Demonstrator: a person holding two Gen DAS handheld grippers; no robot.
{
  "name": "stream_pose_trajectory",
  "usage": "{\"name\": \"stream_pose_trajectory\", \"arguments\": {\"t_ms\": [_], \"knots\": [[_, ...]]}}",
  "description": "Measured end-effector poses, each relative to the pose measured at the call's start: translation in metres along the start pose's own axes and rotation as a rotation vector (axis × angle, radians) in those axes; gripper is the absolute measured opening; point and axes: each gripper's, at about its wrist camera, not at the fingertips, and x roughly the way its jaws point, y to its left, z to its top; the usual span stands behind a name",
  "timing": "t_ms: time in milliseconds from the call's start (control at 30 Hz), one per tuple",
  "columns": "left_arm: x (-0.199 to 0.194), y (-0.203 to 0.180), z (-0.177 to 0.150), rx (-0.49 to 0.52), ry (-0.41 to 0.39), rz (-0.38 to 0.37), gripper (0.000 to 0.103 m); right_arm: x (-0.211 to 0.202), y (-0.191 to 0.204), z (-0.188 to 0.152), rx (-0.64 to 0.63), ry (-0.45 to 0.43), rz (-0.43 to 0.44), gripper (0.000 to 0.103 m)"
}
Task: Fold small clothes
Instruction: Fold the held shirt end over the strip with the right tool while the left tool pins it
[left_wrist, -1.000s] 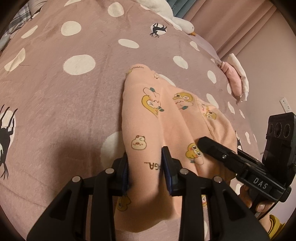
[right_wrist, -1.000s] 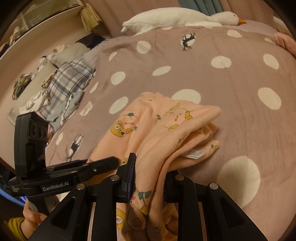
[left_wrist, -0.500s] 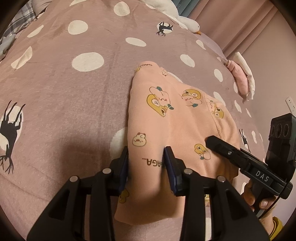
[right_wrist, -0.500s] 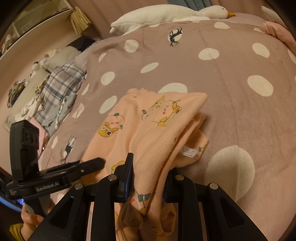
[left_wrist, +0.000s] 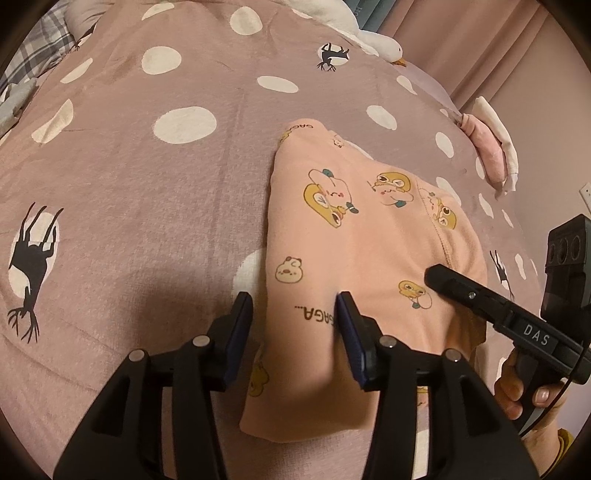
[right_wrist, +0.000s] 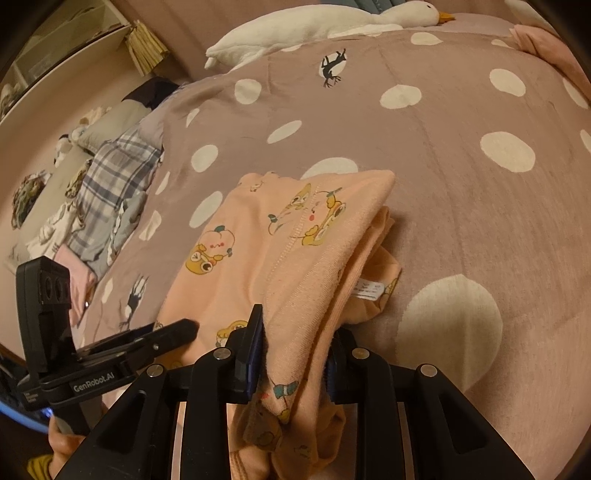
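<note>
Since a second ago the left gripper (left_wrist: 295, 325) has opened off the soft, light peach garment (left_wrist: 369, 240) mid-bed, while the right gripper (right_wrist: 295, 354) still pinches its thick near hem, the best hold.

Open bed (left_wrist: 147, 192) lies left of and beyond the folded garment (left_wrist: 354, 236) — bare spotted blanket. Obstacles sit at the edges: a plush goose (right_wrist: 314, 26) along the far side, pink clothes (left_wrist: 491, 147) far right, plaid fabric (right_wrist: 110, 177) on the left.
</note>
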Motion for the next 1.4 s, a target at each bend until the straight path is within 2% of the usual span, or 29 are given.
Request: {"name": "stream_pose_trajectory", "arguments": {"t_ms": [267, 1400], "knots": [[0.000, 0.000, -0.002, 0.002, -0.001, 0.016, 0.052, -0.004, -0.004, -0.003, 0.012, -0.005, -0.006, 0.029], [-0.009, -0.005, -0.015, 0.005, -0.002, 0.065, 0.055, -0.012, -0.011, -0.005, 0.037, -0.018, -0.017, 0.029]]}}
